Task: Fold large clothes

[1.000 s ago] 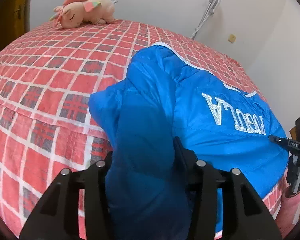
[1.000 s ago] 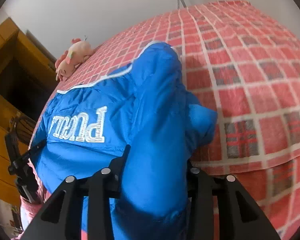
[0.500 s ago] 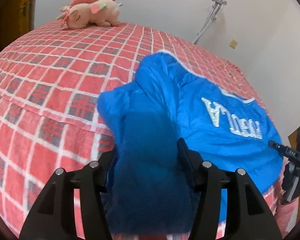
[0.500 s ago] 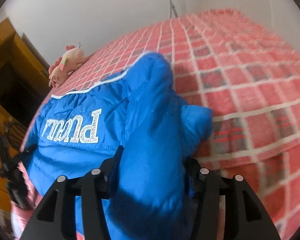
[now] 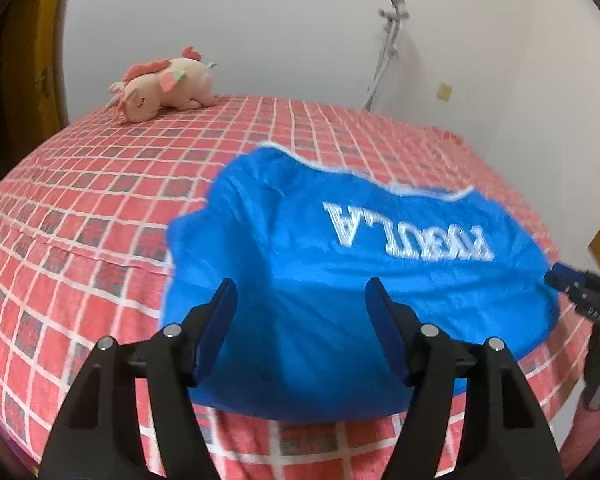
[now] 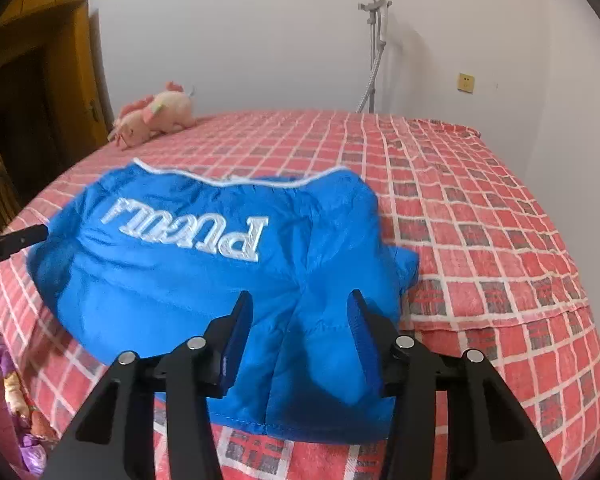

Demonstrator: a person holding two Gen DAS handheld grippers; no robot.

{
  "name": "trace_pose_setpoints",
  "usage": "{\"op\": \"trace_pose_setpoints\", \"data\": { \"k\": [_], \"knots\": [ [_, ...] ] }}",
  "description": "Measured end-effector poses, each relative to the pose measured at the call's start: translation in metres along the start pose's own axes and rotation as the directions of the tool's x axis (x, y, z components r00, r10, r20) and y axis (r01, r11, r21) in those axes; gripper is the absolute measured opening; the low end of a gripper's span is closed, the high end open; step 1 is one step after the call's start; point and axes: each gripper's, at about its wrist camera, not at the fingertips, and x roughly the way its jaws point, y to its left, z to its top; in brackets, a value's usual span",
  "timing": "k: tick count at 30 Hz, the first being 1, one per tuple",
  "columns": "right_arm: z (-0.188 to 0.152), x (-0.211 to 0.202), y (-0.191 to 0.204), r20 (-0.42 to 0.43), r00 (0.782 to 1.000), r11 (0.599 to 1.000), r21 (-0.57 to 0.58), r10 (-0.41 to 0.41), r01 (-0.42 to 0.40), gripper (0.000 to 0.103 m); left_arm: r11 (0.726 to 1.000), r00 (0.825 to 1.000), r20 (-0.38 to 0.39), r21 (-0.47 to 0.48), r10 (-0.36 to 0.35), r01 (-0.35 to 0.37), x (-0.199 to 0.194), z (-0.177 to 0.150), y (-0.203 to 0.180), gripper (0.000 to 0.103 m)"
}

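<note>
Both grippers have just let go: the left gripper point(image 5: 300, 312) and the right gripper point(image 6: 300, 320) now hover with fingers spread and nothing between them, where half a second ago each pinched a bunch of blue cloth. The blue jacket point(image 5: 360, 280) lies in a compact bundle near the front edge of the bed point(image 5: 80, 200), white lettering up, sleeves tucked over. Apparently this fold is laid down; a pink plush toy point(image 5: 164, 82) sits at the far edge.

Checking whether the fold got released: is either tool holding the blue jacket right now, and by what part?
Nothing is held. The left tool and right tool are both open, and the blue jacket lies loose on the bed.
</note>
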Motion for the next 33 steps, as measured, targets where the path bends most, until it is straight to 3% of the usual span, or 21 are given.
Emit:
{"op": "trace_pose_setpoints", "data": {
  "k": [4,7,18,23,27,30,33],
  "knots": [
    [-0.012,0.017,-0.009,-0.034,0.999,1.0,0.017,-0.019,0.019,0.042,0.999,0.999,-0.034,0.031,0.03,-0.029,0.021,-0.012,-0.004,0.066],
    [-0.023,0.029,-0.015,-0.057,0.998,0.998,0.055,0.024,-0.021,0.042,0.998,0.998,-0.047,0.049,0.034,-0.031,0.031,-0.019,-0.001,0.066],
    [-0.031,0.036,-0.014,-0.034,0.999,0.997,0.081,0.02,-0.017,0.042,0.999,0.998,-0.063,0.036,0.031,-0.028,0.044,-0.024,0.002,0.067],
    [-0.026,0.021,-0.01,-0.013,1.0,0.996,0.085,0.007,-0.006,0.044,0.999,0.998,-0.062,0.012,0.031,-0.031,0.021,-0.022,0.002,0.066],
    [-0.02,0.005,-0.01,0.0,1.0,0.997,0.074,0.03,-0.03,0.044,0.998,0.997,-0.064,-0.051,0.031,-0.034,-0.012,-0.028,0.014,0.073],
    [-0.018,0.003,-0.01,-0.028,0.998,0.997,0.066,0.052,-0.05,0.044,0.992,0.991,-0.115,-0.099,0.066,-0.077,-0.026,-0.041,0.03,0.075],
    [-0.019,0.008,-0.008,-0.058,0.996,0.997,0.051,0.065,-0.062,0.044,0.984,0.986,-0.167,-0.168,0.023,-0.052,-0.027,-0.051,0.044,0.075]
  ]
}}
